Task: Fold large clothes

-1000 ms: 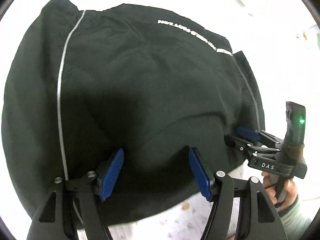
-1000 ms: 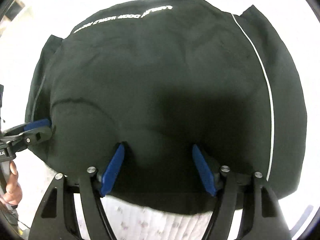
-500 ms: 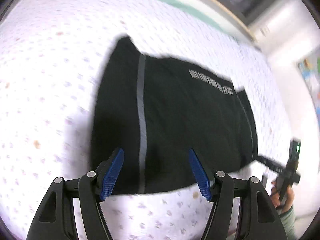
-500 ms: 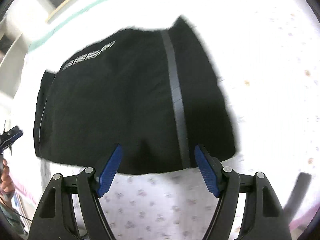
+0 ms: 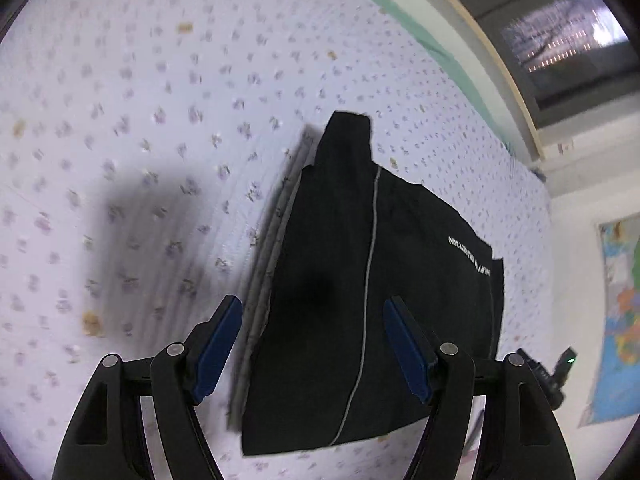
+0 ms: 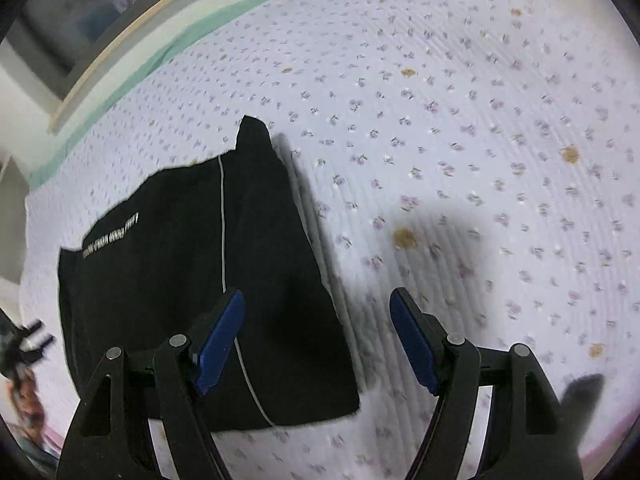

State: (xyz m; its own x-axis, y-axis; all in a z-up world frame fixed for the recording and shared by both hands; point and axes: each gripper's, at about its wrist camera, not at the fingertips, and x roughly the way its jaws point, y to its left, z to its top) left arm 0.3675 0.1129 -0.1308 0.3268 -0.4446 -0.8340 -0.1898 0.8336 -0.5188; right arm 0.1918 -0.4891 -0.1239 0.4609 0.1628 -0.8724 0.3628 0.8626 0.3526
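Your left gripper [image 5: 312, 354] and right gripper [image 6: 318, 348] are spread and empty above the garment [image 5: 360, 300], which seems folded on the bed [image 5: 160, 120], probably for inspection.

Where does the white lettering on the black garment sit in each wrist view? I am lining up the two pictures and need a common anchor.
Left wrist view: the white lettering sits right of centre, near the right edge of the black garment.
Right wrist view: the lettering sits left of centre, near the garment's upper left edge.
Shared landmark: the thin white stripe running down the garment.
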